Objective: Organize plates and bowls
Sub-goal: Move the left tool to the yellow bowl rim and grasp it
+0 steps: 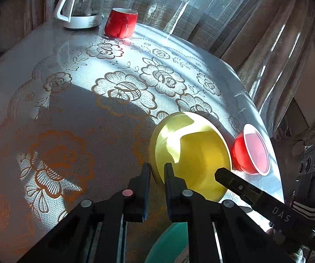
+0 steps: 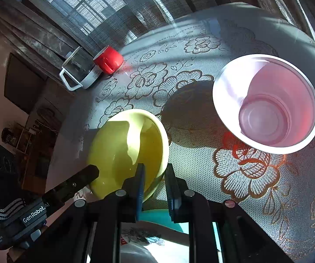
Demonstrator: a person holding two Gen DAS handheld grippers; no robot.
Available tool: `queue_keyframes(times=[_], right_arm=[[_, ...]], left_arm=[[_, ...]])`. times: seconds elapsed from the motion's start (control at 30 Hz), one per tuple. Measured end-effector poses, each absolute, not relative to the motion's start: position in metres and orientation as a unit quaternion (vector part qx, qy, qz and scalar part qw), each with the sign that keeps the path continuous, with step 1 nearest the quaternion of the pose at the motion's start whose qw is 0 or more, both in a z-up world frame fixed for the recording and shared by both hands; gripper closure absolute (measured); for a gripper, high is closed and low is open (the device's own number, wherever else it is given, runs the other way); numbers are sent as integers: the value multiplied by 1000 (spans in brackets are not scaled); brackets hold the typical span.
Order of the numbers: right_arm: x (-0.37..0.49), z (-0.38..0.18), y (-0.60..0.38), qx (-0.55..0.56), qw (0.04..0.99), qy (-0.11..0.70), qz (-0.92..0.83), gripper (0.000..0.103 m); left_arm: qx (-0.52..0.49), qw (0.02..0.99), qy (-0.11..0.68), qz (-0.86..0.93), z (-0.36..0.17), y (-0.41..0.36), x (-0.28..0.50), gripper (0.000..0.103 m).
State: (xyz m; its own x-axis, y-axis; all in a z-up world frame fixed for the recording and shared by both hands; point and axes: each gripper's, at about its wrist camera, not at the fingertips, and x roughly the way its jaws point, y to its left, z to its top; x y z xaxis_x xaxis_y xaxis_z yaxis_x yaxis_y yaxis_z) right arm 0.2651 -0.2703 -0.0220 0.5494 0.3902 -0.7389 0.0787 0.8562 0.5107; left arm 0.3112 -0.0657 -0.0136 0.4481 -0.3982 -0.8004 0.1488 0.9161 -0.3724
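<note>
A yellow bowl (image 1: pixel 196 153) (image 2: pixel 122 149) hangs tilted between both grippers, over the edge of a teal plate (image 1: pixel 168 243) (image 2: pixel 157 217). My left gripper (image 1: pixel 157 167) is shut on the bowl's left rim. My right gripper (image 2: pixel 155 168) is shut on the opposite rim, one finger inside the bowl and one outside. One finger of the right gripper (image 1: pixel 234 182) reaches in from the right in the left wrist view. A finger of the left gripper (image 2: pixel 80 179) shows in the right wrist view. A red bowl with a white inside (image 1: pixel 253 151) (image 2: pixel 267 103) stands on the table beside the yellow bowl.
The round table (image 1: pixel 69 87) wears a lace cloth with flower patterns. A red mug (image 1: pixel 121 23) (image 2: pixel 109 59) and a glass kettle (image 1: pixel 82 4) (image 2: pixel 78 68) stand at its far edge. Curtains (image 1: pixel 267 32) hang close behind the table.
</note>
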Motion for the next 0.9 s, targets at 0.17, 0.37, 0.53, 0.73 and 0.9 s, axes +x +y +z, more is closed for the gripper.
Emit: queue_keyframes(times=[0.17, 0.37, 0.53, 0.73, 0.9], right_arm=[[270, -18, -241, 217, 842, 479, 121, 84], [273, -18, -204, 178, 839, 492, 146, 83], [275, -18, -189, 165, 836, 500, 152, 80], [276, -18, -185, 162, 839, 498, 147, 75], [275, -18, -180, 155, 843, 495, 146, 76]], left_arm=[[-135, 842, 504, -138, -16, -37, 301, 90], [-147, 839, 512, -111, -21, -4, 292, 90], [-144, 842, 510, -101, -21, 9, 285, 90], [-133, 846, 507, -100, -21, 12, 280, 86], [-129, 840, 517, -105, -22, 12, 279, 84]])
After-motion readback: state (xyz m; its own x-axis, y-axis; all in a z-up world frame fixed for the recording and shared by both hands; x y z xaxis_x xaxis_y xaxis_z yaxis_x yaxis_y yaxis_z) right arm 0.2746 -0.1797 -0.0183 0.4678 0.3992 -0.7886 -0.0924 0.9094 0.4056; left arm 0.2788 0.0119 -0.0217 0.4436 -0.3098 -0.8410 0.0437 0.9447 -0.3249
